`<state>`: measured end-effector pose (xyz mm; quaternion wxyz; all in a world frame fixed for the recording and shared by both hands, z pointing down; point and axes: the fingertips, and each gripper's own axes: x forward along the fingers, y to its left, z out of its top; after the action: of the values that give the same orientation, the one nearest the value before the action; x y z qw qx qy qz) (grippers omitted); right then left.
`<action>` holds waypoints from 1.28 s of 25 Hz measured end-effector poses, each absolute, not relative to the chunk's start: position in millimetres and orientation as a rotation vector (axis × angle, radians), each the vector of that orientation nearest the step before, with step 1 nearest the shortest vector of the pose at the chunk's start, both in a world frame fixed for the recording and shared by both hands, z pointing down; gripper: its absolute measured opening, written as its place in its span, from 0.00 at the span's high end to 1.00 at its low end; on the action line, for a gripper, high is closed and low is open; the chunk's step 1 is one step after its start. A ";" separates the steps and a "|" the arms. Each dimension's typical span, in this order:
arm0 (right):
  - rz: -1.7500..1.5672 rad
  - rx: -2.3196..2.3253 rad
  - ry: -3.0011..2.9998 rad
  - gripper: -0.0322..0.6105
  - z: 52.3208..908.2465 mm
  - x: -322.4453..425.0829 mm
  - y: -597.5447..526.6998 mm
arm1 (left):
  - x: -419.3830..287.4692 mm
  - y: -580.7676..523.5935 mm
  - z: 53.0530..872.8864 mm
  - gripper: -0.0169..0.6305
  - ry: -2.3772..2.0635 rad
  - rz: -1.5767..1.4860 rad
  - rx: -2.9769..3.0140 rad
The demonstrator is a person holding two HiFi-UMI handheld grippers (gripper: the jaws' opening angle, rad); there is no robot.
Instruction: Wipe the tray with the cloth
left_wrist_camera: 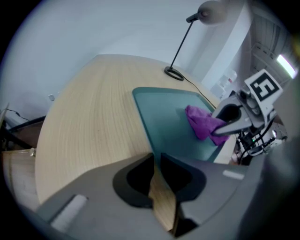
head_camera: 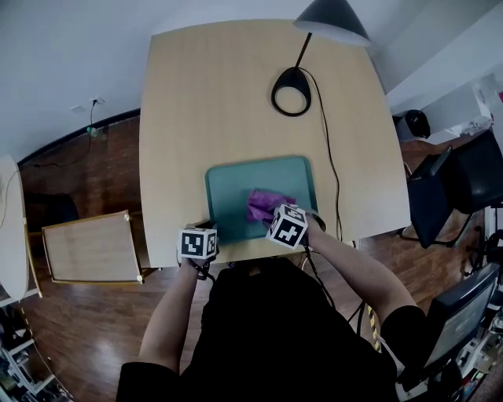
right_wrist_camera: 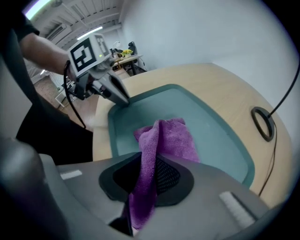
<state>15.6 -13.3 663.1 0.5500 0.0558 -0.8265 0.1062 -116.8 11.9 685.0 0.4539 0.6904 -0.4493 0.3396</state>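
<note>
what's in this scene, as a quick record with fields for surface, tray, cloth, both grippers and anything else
surface: pale wooden table
tray: teal tray, at the table's near edge
cloth: purple cloth, bunched on the tray's near right part
right hand: right gripper shut on the cloth
left hand: left gripper closed, seemingly on the rim at the tray's near left corner
other: black lamp at the far side; its cable runs past the tray's right

You've got a fuzzy, napped cloth (right_wrist_camera: 174, 138) on a smooth, matt plastic tray (right_wrist_camera: 211, 124), over a pale, fine-grained wood table (left_wrist_camera: 93, 112).
</note>
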 end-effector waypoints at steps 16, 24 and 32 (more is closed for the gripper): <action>0.241 0.173 -1.949 0.85 668.2 6.7 -51.1 | -111.8 15.5 685.0 0.86 -1.094 0.844 1.697; 0.184 0.258 -1.902 0.85 665.7 -5.6 -136.8 | -106.1 15.6 684.5 0.86 -1.091 0.841 1.710; 0.176 0.233 -1.930 0.85 664.4 -23.9 -97.8 | -108.7 16.0 687.2 0.86 -1.096 0.831 1.712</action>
<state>-23.9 -97.8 664.4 0.5602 0.0987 -0.8191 0.0748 -108.7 16.0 687.2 0.4553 0.6942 -0.4442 0.3368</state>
